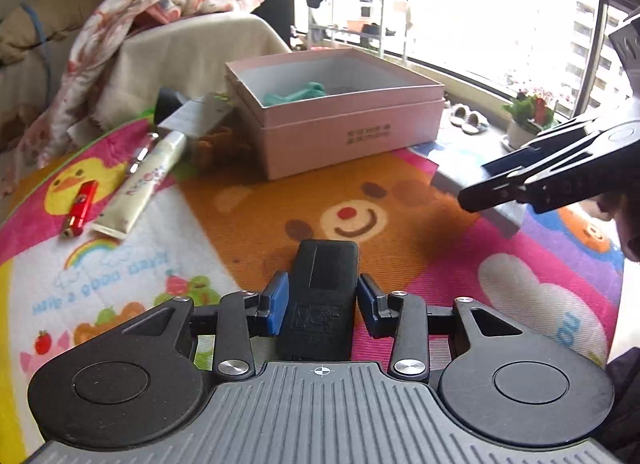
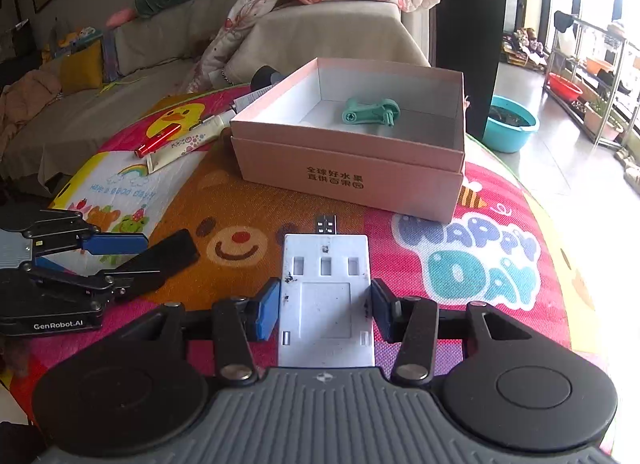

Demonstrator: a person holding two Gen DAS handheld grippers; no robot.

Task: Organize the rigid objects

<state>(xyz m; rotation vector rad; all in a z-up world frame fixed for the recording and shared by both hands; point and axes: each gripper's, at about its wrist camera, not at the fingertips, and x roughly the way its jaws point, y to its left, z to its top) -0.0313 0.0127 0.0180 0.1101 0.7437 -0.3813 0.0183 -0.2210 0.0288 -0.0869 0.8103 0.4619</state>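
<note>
The left gripper (image 1: 322, 300) is clamped on a black rectangular device (image 1: 324, 284), its blue pads pressing both sides, held just above the colourful cartoon mat (image 1: 400, 199) covering the surface. The right gripper (image 2: 325, 310) grips a white USB hub (image 2: 326, 296) whose plug points toward the far side. Beyond both, an open pink box (image 2: 348, 175) sits on the mat with a teal plastic part (image 2: 370, 111) lying inside it. To the far left of the box lie a red lighter (image 1: 80, 209) and a cream tube (image 1: 142, 183), side by side.
</note>
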